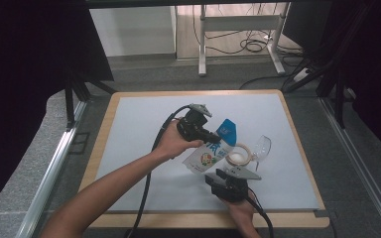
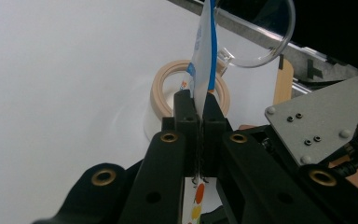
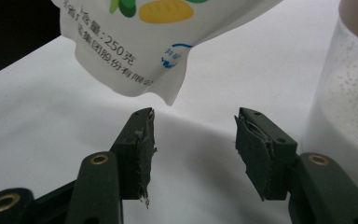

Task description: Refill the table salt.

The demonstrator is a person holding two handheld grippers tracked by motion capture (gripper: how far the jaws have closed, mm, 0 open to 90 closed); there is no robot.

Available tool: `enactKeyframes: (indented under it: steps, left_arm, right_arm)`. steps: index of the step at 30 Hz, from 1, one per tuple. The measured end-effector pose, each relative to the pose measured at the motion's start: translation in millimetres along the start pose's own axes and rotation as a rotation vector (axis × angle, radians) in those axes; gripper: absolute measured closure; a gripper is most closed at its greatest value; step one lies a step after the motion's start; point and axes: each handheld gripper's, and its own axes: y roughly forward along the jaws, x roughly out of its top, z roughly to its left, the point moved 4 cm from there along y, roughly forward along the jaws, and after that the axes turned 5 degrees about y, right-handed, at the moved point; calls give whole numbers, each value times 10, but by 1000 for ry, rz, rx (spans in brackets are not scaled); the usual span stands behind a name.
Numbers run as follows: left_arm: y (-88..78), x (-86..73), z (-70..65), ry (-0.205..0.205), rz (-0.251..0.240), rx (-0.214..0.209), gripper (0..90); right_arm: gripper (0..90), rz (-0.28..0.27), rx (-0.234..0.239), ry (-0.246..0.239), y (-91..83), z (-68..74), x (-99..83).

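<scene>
White mat (image 1: 144, 148), pouch (image 1: 209, 153) pinched in left tongs (image 1: 211, 136), right tongs (image 3: 193, 140) agape

1 pouch (image 1: 212, 151), 1 jar (image 1: 238, 157), 1 lid (image 1: 262, 147), 2 grippers

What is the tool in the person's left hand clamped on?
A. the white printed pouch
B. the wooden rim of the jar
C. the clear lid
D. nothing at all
A: in the left gripper view the left tool has its jaws pressed together on the pouch, which rises edge-on between them.
</scene>
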Motion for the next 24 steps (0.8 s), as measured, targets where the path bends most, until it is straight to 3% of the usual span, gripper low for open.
enactKeyframes:
  steps: [24]
  left_arm:
    - [-48,-88,86,-35,-43,-20,897]
  right_arm:
    - [475,-24,0,1,-20,-15,18]
